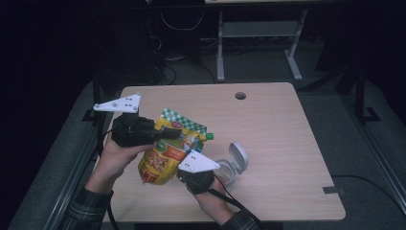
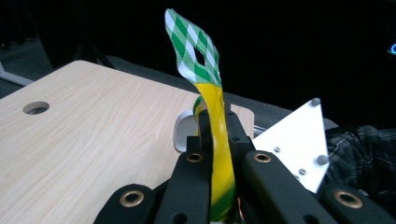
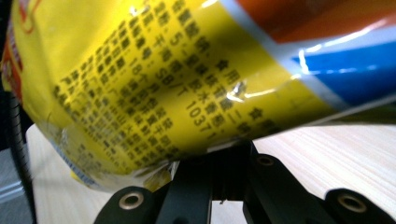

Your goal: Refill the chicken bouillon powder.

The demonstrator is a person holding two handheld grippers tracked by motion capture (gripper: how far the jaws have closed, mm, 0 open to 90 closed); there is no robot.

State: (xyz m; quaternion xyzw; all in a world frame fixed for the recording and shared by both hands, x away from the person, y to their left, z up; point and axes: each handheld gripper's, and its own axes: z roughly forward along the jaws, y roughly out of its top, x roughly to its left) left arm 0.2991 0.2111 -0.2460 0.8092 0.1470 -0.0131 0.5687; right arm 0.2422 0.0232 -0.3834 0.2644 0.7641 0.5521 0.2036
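Two claws hold one yellow printed plastic spout pouch [image 1: 163,155] above the near-left part of the light wooden desk [image 1: 277,143]: the left claw [image 2: 215,140] is clamped on its flat green-checked top edge, and the right claw [image 3: 224,161] appears clenched on its lower edge, though the pouch hides the tips. A thin glossy film could slide out of either grip, or a squeeze might push contents toward the green cap [image 1: 209,136]. Just right, the open round grey flip-lid container [image 1: 232,163] could get knocked.
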